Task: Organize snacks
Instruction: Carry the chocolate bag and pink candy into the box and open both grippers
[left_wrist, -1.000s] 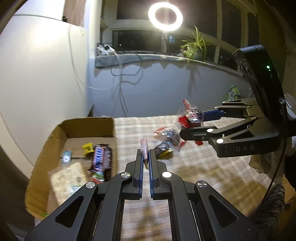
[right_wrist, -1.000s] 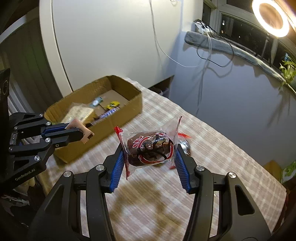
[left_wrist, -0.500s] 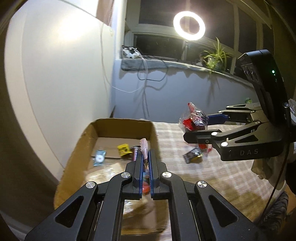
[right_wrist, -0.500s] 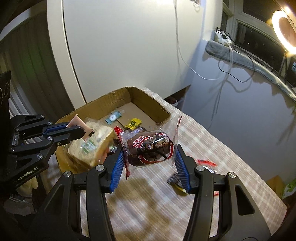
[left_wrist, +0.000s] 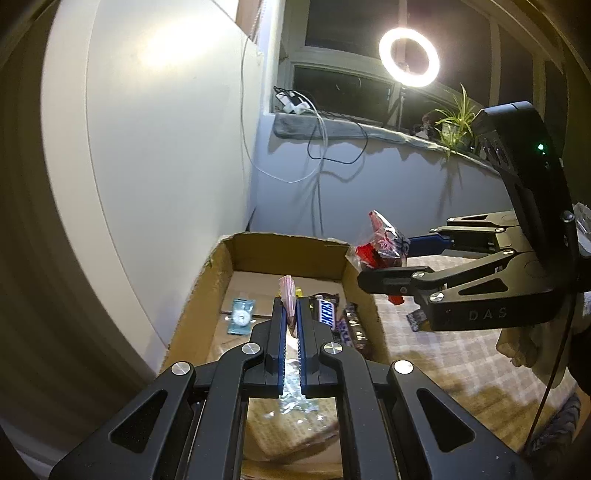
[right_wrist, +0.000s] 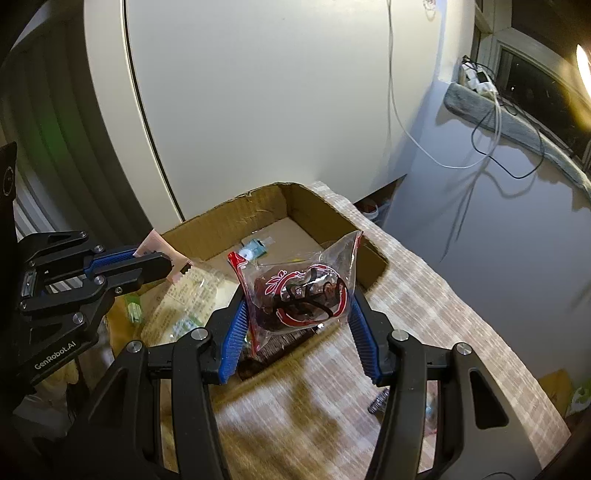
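Carrying step: my left gripper (left_wrist: 291, 314) is clamped tight on a thin pink wrapper (left_wrist: 287, 291) above the open brown cardboard box (right_wrist: 258, 210); my right gripper (right_wrist: 299, 314), part-open, pinches a clear red-printed cake packet (right_wrist: 301, 291) over the box's near rim — next, lower both inside and release

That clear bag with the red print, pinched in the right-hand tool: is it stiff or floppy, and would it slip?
The clear bag looks floppy at its edges: its film crinkles and its top corner stands loose above the right gripper. The dark lump inside probably gives the pads something firm to press on. The glossy film may be slippery, though the ribbed blue pads likely help.
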